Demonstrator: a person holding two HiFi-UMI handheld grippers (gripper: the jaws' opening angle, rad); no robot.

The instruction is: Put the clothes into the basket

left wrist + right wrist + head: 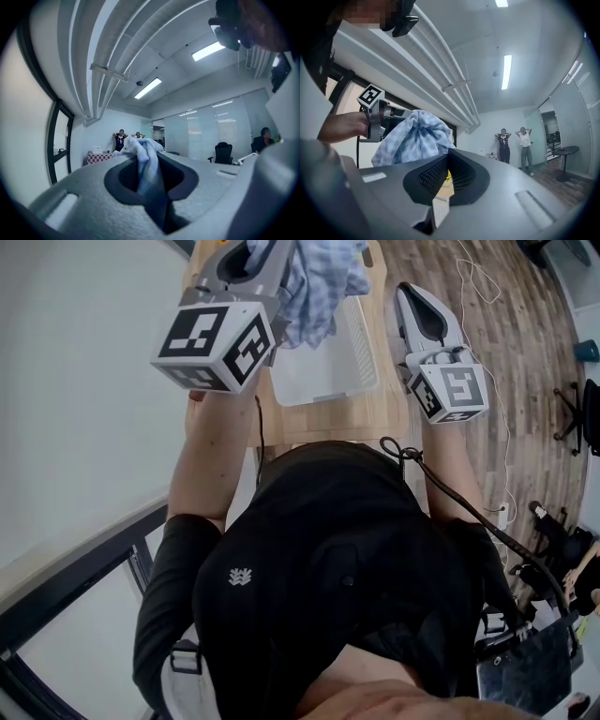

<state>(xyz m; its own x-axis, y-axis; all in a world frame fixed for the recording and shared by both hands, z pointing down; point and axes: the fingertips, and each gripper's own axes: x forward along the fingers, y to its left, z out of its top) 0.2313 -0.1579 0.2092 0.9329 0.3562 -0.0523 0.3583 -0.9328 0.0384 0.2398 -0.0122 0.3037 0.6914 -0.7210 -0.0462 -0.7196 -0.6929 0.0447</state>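
A blue checked cloth (pixel 323 282) hangs bunched from my left gripper (pixel 272 263), which is shut on it and raised over the white basket (pixel 361 343) on the wooden table (pixel 375 418). In the left gripper view the cloth (pixel 145 159) fills the slit between the jaws of that gripper (pixel 149 161). My right gripper (pixel 405 289) hovers to the right of the basket. Its jaws (pixel 448 157) stand a narrow gap apart with nothing between them, and a strip of the basket (pixel 439 208) shows through. The right gripper view also catches the cloth (pixel 415 136) and the left gripper (pixel 377 115) holding it.
The table is narrow, with wood floor (pixel 506 324) and a white cable to its right and a pale wall at its left. Two people (pixel 513 145) stand by the far wall. An office chair (pixel 223 152) and a small round table (pixel 565 151) stand farther off.
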